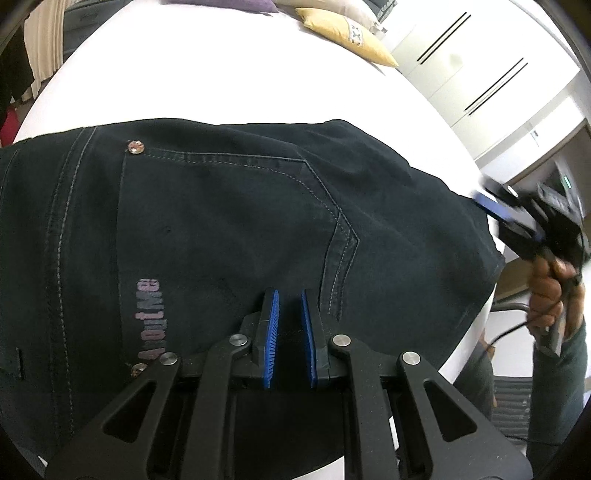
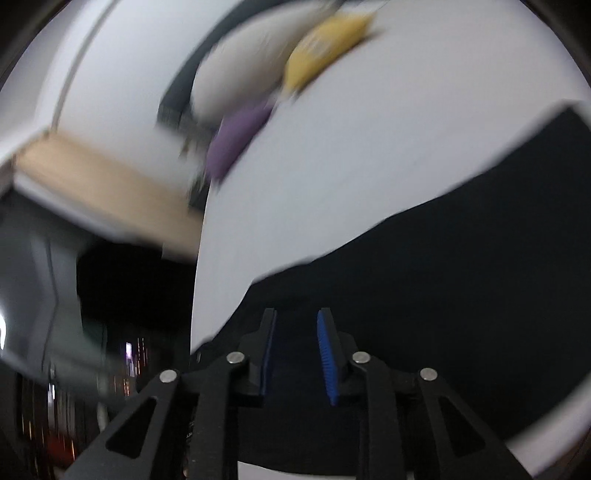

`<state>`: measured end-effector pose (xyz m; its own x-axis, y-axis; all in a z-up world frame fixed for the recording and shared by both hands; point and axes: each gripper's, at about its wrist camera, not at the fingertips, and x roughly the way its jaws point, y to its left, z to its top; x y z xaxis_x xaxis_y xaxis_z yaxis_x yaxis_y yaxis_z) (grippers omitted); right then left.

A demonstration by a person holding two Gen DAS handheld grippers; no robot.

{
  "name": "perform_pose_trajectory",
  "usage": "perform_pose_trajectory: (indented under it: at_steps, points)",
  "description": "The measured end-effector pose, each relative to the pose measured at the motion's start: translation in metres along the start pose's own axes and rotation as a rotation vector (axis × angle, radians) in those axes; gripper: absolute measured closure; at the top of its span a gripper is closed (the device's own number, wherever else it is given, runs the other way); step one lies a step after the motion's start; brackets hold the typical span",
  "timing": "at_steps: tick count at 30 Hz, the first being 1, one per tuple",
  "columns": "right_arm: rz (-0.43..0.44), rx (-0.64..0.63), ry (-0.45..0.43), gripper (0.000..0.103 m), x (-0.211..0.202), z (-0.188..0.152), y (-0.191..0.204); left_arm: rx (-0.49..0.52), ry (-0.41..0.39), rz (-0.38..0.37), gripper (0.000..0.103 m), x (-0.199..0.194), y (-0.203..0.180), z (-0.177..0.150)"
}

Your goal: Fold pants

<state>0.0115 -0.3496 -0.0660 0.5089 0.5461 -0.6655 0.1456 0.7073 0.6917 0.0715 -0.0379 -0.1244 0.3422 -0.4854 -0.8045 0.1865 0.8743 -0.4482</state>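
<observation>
Dark navy pants (image 1: 229, 229) lie flat on a white bed (image 1: 207, 74), back pocket and stitching up. My left gripper (image 1: 289, 295) is open with a narrow gap, just above the cloth near the pocket seam, holding nothing. My right gripper (image 2: 295, 314) is open over the pants' edge (image 2: 443, 280) near the bed's side; its view is motion-blurred. It also shows in the left wrist view (image 1: 491, 206) at the pants' right edge, held by a hand.
A yellow pillow (image 1: 347, 35) and a purple pillow (image 1: 236, 5) lie at the far end of the bed. White wardrobe doors (image 1: 476, 62) stand at the right. The bed's edge (image 2: 197, 280) drops to a dark floor.
</observation>
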Motion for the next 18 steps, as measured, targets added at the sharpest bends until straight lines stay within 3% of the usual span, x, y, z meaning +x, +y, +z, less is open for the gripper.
perform_pose_trajectory:
  at_steps: [4,6,8,9,10,13,16,17,18]
  points:
    - [0.061,0.009,0.144,0.066,0.074,0.008,0.009,-0.027,-0.011,-0.046,0.091,-0.003,0.012,-0.003]
    - [-0.023,0.060,0.165,0.066,0.097,0.012,-0.014,-0.037,-0.015,-0.061,0.091,-0.003,0.016,-0.005]
    - [-0.012,0.124,0.141,0.085,0.095,0.014,-0.040,-0.040,-0.017,-0.072,0.091,-0.004,0.020,-0.005]
    - [-0.016,0.177,0.099,0.098,0.084,0.018,-0.059,-0.043,-0.018,-0.076,0.091,-0.005,0.021,-0.006]
    - [-0.038,0.200,0.055,0.103,0.073,0.021,-0.070,-0.046,-0.018,-0.079,0.091,-0.006,0.023,-0.006]
    - [-0.182,0.291,-0.178,0.103,0.004,0.023,-0.120,-0.035,-0.017,-0.074,0.091,-0.010,0.024,-0.005]
    - [-0.270,0.388,-0.307,0.100,-0.062,0.012,-0.148,-0.028,-0.015,-0.041,0.091,-0.016,0.020,-0.004]
    - [-0.263,0.376,-0.319,0.094,-0.076,0.004,-0.146,-0.024,-0.017,-0.017,0.091,-0.017,0.012,0.000]
    - [-0.194,0.353,-0.326,0.089,-0.090,-0.004,-0.138,-0.017,-0.027,-0.014,0.091,-0.021,0.008,0.002]
